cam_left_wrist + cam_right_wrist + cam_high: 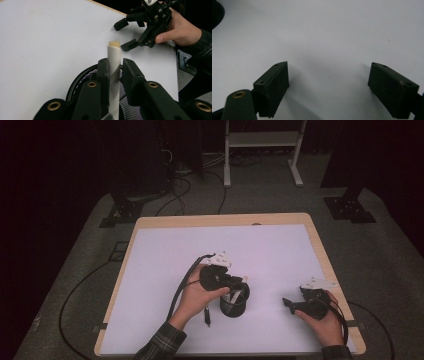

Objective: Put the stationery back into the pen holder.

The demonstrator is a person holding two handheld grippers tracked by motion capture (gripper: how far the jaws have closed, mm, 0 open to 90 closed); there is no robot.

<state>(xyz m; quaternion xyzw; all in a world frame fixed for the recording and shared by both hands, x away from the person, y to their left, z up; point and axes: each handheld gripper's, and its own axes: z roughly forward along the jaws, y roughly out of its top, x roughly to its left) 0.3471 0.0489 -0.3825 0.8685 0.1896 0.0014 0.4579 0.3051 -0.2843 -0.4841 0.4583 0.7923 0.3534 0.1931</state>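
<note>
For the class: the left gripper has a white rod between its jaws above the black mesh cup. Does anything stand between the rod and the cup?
Nothing visible does. The white rod stands upright between the left gripper's jaws, directly over the black mesh cup, its lower end already inside the rim. The right gripper waits open, off to the side.

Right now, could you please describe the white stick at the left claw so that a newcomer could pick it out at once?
Start at the white table and find the black mesh cup near its front middle. Standing up out of that cup, between the pads of the left claw, is the white stick. It is the one slim pale thing there, with a yellowish tip.
</note>
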